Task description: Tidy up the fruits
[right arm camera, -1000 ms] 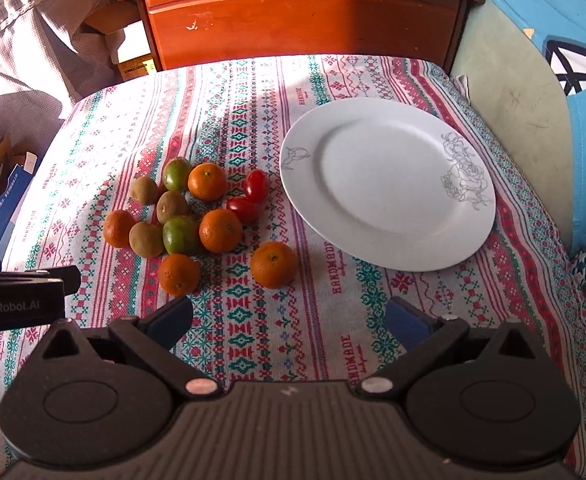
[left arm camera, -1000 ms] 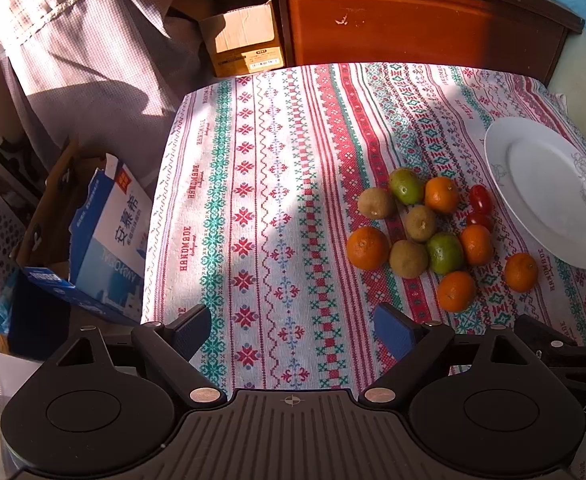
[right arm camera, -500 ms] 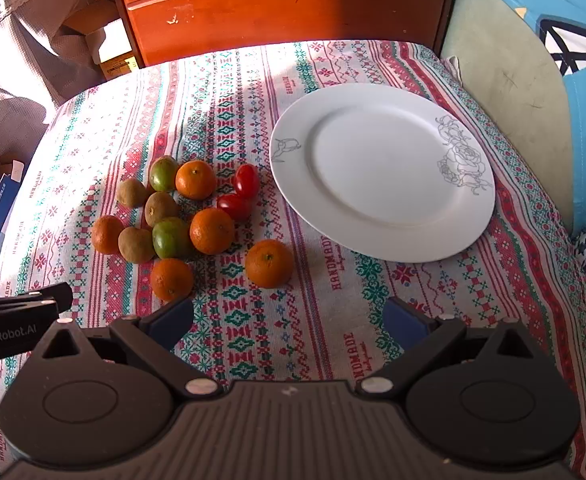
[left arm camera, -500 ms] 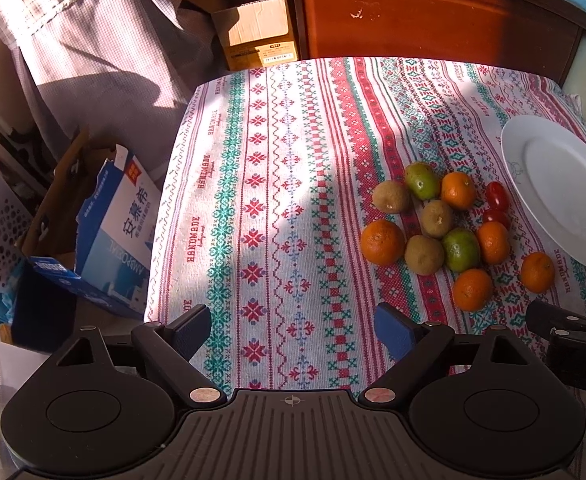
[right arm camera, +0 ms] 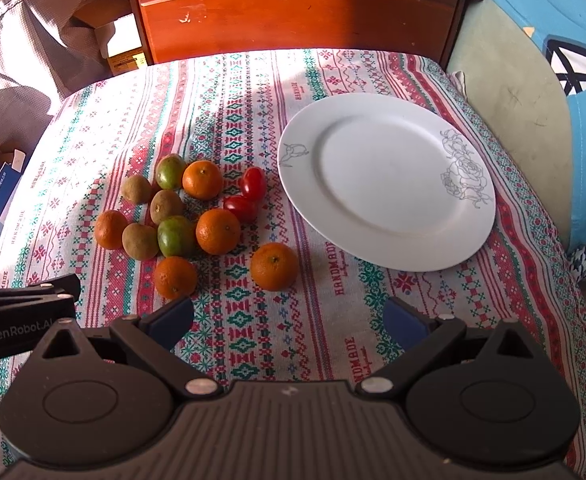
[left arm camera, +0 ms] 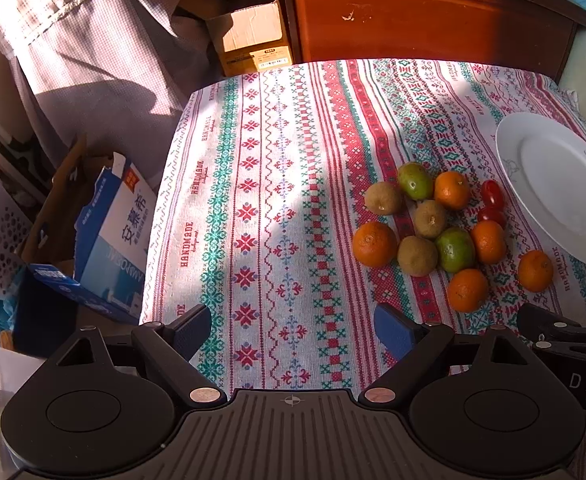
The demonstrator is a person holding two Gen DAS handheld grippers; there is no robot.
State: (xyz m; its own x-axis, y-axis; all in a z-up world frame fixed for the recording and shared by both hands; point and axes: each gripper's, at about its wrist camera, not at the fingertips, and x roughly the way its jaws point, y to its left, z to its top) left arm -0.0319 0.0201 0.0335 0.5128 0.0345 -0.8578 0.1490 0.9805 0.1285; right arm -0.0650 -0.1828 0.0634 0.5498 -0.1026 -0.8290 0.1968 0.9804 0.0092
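A cluster of fruit lies on the patterned tablecloth: several oranges, with one orange (right arm camera: 274,265) lying apart nearest the plate, three brown kiwis (right arm camera: 166,206), two green fruits (right arm camera: 175,235) and two red tomatoes (right arm camera: 253,182). A white plate (right arm camera: 387,184) sits to their right, with nothing on it. My right gripper (right arm camera: 289,322) is open above the cloth, just short of the lone orange. My left gripper (left arm camera: 293,330) is open over bare cloth, left of the cluster (left arm camera: 431,220). The plate's edge also shows in the left wrist view (left arm camera: 549,184).
A wooden headboard (right arm camera: 301,12) stands behind the table. Cardboard boxes (left arm camera: 253,40), a blue-and-white carton (left arm camera: 113,232) and draped checked cloth (left arm camera: 93,40) sit off the table's left edge. Blue fabric (right arm camera: 573,80) lies to the right.
Both grippers have drifted a little forward and right over the table, so the fruit looks slightly nearer. Both stay open and empty; no fruit has moved.
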